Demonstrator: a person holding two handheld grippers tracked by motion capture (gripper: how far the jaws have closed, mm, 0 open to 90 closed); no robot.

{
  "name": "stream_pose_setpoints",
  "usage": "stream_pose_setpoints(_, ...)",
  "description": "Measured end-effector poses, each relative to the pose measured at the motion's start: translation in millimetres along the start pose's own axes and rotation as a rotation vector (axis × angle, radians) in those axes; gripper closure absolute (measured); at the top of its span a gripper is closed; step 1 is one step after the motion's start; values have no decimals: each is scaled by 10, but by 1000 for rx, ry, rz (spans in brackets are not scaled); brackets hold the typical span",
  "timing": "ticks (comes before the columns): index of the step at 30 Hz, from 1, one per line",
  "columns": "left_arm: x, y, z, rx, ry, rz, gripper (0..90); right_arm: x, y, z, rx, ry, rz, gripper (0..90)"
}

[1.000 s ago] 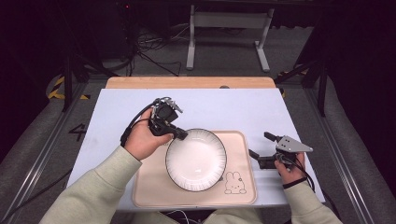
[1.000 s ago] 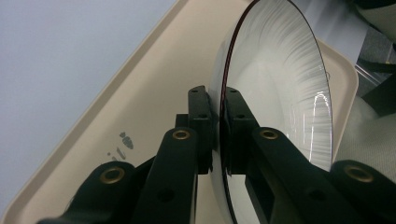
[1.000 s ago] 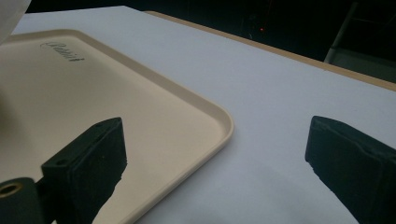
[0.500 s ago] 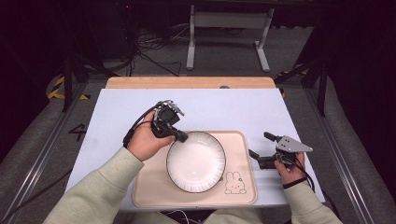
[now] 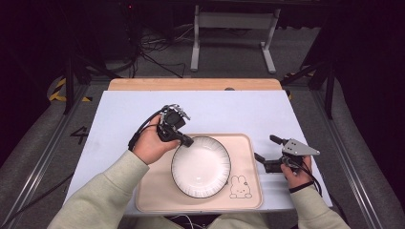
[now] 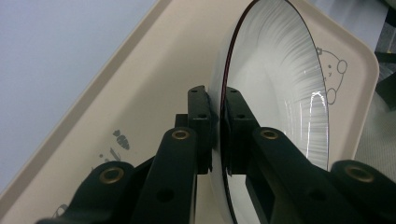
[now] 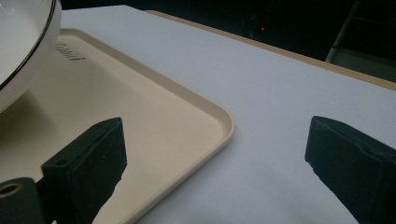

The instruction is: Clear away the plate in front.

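A white plate with a thin dark rim sits over the beige tray with a rabbit drawing. My left gripper is at the plate's far-left edge. It is shut on the rim, with one pad inside the plate and one underneath. In the left gripper view the jaws pinch the rim tightly over the tray. My right gripper rests open at the tray's right edge. Its jaws straddle the tray corner with nothing between them, and the plate lies to their left.
The tray lies near the front edge of a pale blue table top, which has a wooden strip along its far side. Beyond it are a dark floor, cables and a metal stand.
The left gripper and the plate it holds have shifted slightly toward the near side. The right gripper has stayed in place.
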State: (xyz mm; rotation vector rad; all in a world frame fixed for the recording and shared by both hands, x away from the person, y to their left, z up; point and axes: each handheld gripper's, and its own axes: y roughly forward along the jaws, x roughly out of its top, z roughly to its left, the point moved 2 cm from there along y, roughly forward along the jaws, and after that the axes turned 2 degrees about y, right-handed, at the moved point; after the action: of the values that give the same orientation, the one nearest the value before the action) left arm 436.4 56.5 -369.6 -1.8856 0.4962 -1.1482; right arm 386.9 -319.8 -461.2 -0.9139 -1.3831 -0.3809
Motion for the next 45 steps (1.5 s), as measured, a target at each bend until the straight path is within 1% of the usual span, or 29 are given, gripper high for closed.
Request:
stream_pose_setpoints(2, -10, 15, 24, -6, -10, 3, 839, 0, 0, 0, 0, 0, 0, 56)
stream_pose_setpoints(4, -13, 23, 33, -3, -12, 5, 839, 0, 2, -1, -1, -1, 0, 56)
stream_pose_setpoints(6, -14, 28, 41, -4, -8, 7, 838, 0, 2, -1, -1, -1, 0, 56)
stream_pose_setpoints(9, -24, 52, 58, -16, -18, 8, 837, 0, 2, -1, -1, -1, 0, 56)
stream_pose_setpoints(12, -30, 64, 67, -15, -28, 10, 837, 0, 1, 0, 0, 0, 0, 56)
stream_pose_setpoints(14, -28, 67, 78, -17, -22, 8, 838, 0, 1, -1, 1, 0, 0, 56)
stream_pose_setpoints(18, -30, 75, 86, -20, -28, 8, 838, 0, 1, 0, 1, -1, 1, 56)
stream_pose_setpoints(21, -31, 89, 95, -31, -18, 13, 838, 0, 0, 0, 1, 0, 0, 56)
stream_pose_setpoints(22, -33, 96, 92, -32, -23, 17, 839, 0, 0, 0, 1, 0, 0, 56)
stream_pose_setpoints(24, -32, 115, 103, -34, -14, 21, 841, 0, 1, 1, 1, -1, 1, 57)
stream_pose_setpoints(26, -35, 130, 113, -35, -22, 23, 841, 0, 1, 1, 1, -1, 1, 57)
stream_pose_setpoints(28, -39, 148, 135, -38, -27, 23, 842, 0, 0, 0, 2, -1, 0, 56)
stream_pose_setpoints(30, -42, 160, 155, -41, -23, 22, 844, 0, 0, 0, 2, -1, 0, 56)
stream_pose_setpoints(33, -59, 179, 185, -54, -39, 24, 845, 0, 0, 1, 2, -2, 0, 56)
stream_pose_setpoints(35, -58, 190, 201, -56, -33, 19, 845, 0, 0, 0, 2, -2, 0, 56)
stream_pose_setpoints(36, -57, 199, 212, -64, -30, 15, 845, 0, 2, 1, 3, -1, 0, 56)
stream_pose_setpoints(38, -60, 210, 229, -69, -33, 16, 845, 0, 2, 4, 4, -2, 0, 56)
stream_pose_setpoints(39, -63, 217, 244, -68, -28, 20, 846, 0, 1, 4, 3, -2, 0, 56)
stream_pose_setpoints(41, -72, 241, 270, -77, -37, 16, 848, 0, 1, 3, 3, -3, 0, 56)
stream_pose_setpoints(42, -75, 246, 281, -77, -34, 18, 848, 0, 1, 4, 4, -2, 0, 56)
stream_pose_setpoints(44, -79, 256, 288, -77, -42, 18, 849, 0, 1, 4, 4, -2, 0, 56)
stream_pose_setpoints(45, -83, 269, 322, -91, -40, 23, 849, 0, 1, 4, 4, -2, 0, 56)
